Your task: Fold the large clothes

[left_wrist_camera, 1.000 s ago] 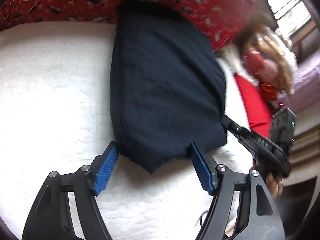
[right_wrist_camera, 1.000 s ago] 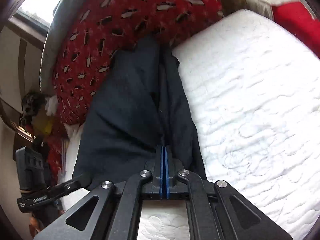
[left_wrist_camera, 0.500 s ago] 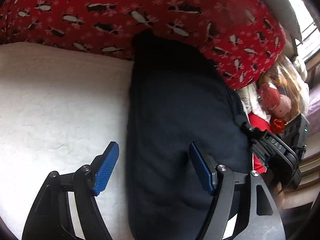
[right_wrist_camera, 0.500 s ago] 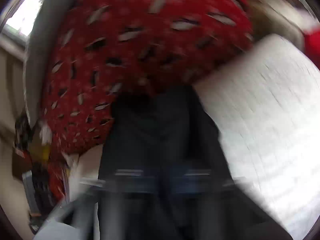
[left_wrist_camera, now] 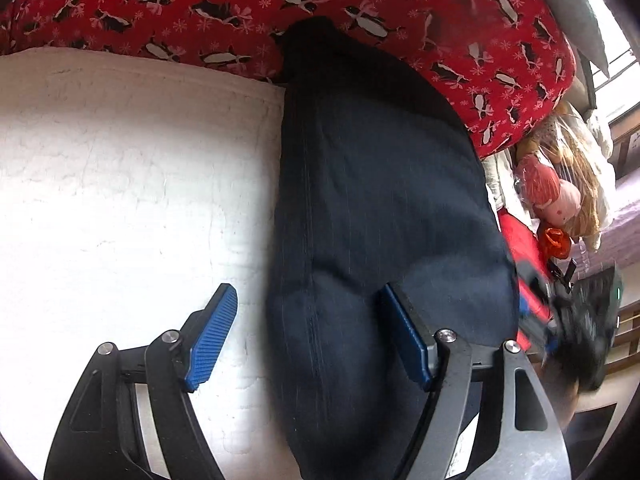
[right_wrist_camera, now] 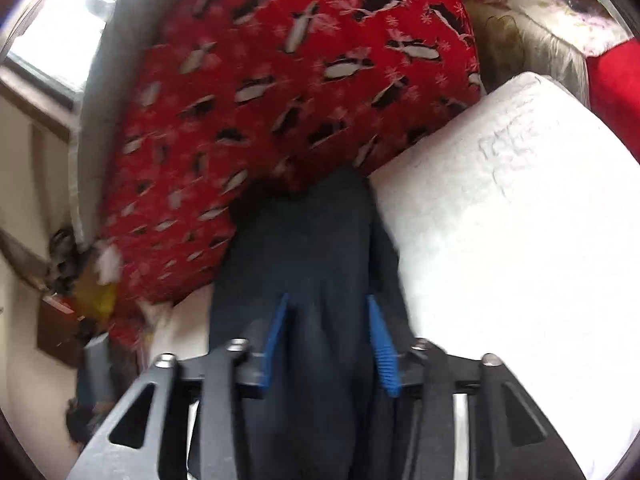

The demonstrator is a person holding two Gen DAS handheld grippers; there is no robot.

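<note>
L gripper [left_wrist_camera: 308, 332] apart, R gripper [right_wrist_camera: 330, 340] opening over navy garment [left_wrist_camera: 380, 208]; no legible writing.

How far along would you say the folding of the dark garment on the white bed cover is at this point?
Done: the dark garment lies folded into a long narrow strip on the white bed cover. In hand: nothing is gripped; the right gripper is opening over the cloth, and the left gripper is open. Left, probably: folding the strip shorter.
</note>
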